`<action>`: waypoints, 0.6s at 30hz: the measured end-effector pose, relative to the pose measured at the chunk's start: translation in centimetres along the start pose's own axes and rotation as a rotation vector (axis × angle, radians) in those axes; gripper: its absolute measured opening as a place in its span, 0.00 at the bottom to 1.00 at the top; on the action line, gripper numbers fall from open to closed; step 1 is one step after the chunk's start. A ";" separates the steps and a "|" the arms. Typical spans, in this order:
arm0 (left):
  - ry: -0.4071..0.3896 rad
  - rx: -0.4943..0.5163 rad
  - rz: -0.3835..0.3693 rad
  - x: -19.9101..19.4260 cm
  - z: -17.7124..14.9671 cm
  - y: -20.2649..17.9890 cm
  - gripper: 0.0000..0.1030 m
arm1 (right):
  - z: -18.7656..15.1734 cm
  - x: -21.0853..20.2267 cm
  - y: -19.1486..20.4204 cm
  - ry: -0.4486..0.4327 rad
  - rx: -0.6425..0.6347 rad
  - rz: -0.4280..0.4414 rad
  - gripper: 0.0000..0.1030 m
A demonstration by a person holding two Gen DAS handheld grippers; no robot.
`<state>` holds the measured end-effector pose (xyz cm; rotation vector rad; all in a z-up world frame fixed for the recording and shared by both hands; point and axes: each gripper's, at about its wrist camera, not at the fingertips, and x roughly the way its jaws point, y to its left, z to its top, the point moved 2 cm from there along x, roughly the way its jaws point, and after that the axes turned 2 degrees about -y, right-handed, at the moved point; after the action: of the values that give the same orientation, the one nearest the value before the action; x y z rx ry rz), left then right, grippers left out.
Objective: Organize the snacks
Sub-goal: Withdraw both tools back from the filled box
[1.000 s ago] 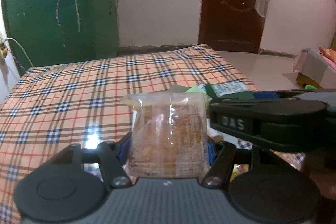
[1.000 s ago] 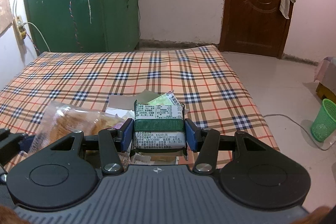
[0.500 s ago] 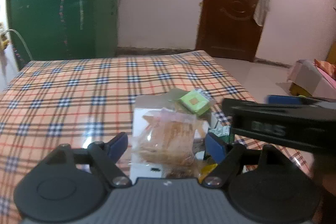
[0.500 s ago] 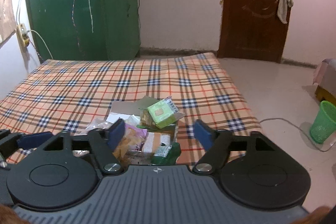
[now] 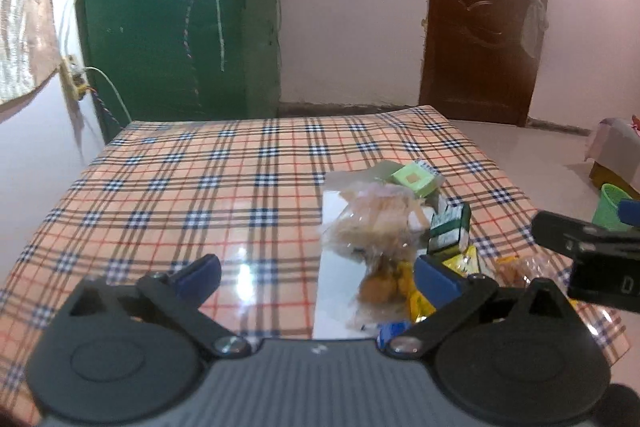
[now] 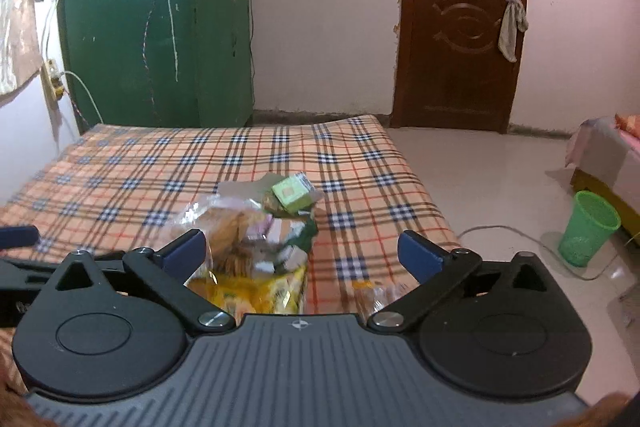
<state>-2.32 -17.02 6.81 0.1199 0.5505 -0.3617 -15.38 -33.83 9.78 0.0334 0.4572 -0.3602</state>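
So both claws, left [image 5: 316,273] still spreading and right [image 6: 302,247] wide, hold nothing, leaving snacks [image 6: 256,227] heaped together on the bed [image 6: 120,179].

The snack pile [image 5: 396,227] is smeared by motion blur in the left wrist view, so no print can be read on the clear biscuit bag [image 5: 376,223] or the dark green packet [image 5: 450,231]. The near end of the pile is hidden behind the gripper body. In the right wrist view, a yellow packet [image 6: 256,293] and a small clear packet [image 6: 376,297] are partly covered by the housing. A green basket [image 5: 610,205] is cut short by the other gripper.
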 end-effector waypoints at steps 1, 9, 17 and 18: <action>-0.005 -0.001 0.008 -0.4 -0.3 0.0 0.99 | -0.5 -0.5 0.0 0.000 -0.008 -0.012 1.00; -0.055 0.004 0.034 -2.9 -2.8 0.1 0.99 | -4.7 -3.1 0.6 0.031 -0.004 -0.023 1.00; -0.129 0.007 0.046 -5.0 -4.2 0.0 0.99 | -6.6 -3.8 1.2 0.023 0.018 -0.010 1.00; -0.136 0.010 0.048 -5.1 -4.3 -0.1 0.99 | -6.9 -4.0 1.4 0.024 0.021 -0.007 1.00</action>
<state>-8.46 -14.67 5.91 0.1166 0.4114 -0.3233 -21.17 -30.44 5.26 0.0570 0.4774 -0.3719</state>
